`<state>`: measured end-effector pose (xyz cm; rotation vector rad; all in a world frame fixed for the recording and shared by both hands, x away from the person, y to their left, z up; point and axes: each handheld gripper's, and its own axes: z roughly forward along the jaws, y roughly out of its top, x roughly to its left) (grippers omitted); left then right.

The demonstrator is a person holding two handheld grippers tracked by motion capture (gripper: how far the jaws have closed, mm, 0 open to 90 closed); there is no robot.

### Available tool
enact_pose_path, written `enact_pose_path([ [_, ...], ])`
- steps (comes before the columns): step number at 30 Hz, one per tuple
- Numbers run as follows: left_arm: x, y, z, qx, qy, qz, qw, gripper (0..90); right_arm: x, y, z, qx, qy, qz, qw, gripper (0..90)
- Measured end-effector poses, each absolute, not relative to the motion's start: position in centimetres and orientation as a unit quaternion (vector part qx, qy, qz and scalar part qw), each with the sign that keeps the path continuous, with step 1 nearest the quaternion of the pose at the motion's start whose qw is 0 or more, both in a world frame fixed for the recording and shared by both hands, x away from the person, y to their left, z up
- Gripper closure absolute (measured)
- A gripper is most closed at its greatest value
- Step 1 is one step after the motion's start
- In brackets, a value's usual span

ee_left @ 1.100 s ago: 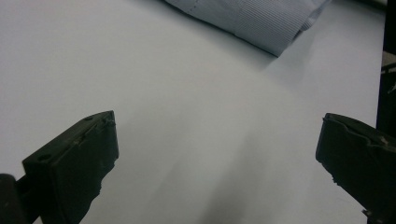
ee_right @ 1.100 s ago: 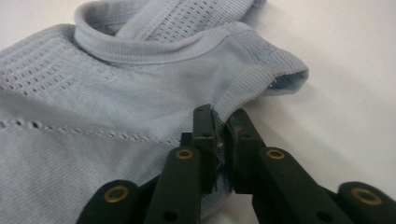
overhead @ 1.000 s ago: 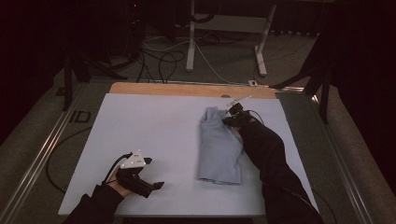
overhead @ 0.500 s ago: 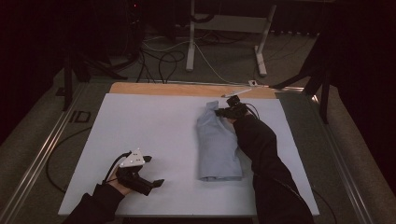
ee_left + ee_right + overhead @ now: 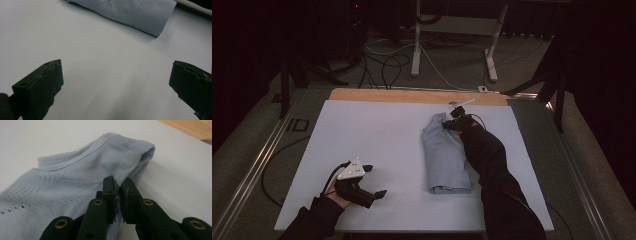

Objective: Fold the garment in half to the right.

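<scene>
We pinch the ribbed edge of the folded pale-blue knit garment (image 5: pixel 75 180) mid-table with our right gripper (image 5: pixel 119 188), jaws narrow; our left gripper (image 5: pixel 115 82) waits wide; next, we fold

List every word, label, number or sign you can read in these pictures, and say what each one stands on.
"ID": large pale letters, possibly part of a longer marking, on the grey floor mat left of the white table.
Nothing else is readable: the folded light-blue garment bears no print or tag in any view, and the left gripper and right gripper carry no legible marking.
</scene>
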<state>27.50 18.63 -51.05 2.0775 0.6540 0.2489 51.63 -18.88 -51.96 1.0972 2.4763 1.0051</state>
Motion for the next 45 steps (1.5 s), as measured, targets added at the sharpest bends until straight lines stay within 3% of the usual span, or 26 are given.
enact_pose_path([
  [4,27.5,18.7,-51.1,0.844,0.267,0.097,0.455,0.6,51.7,-18.9,-52.3,0.386,0.847,0.343,0.128,76.9],
  [8,27.5,18.7,-51.1,0.844,0.266,0.096,0.456,0.6,51.9,-18.7,-51.9,0.387,0.852,0.324,0.14,63.8],
  [10,27.5,18.7,-51.1,0.843,0.266,0.096,0.458,0.6,51.9,-18.7,-51.9,0.389,0.852,0.323,0.137,61.9],
  [15,27.5,18.9,-51.0,0.841,0.268,0.099,0.46,0.6,51.7,-19.1,-50.6,0.384,0.849,0.336,0.139,37.6],
  [21,27.4,19.0,-50.8,0.841,0.265,0.101,0.46,0.6,51.0,-19.5,-48.4,0.374,0.842,0.37,0.12,15.5],
  [31,27.4,19.1,-50.7,0.839,0.266,0.103,0.464,0.6,48.7,-18.9,-46.9,0.348,0.849,0.381,0.112,14.4],
  [45,27.4,19.1,-50.5,0.838,0.265,0.105,0.465,0.6,41.4,-19.3,-44.6,0.288,0.851,0.426,0.109,14.3],
])
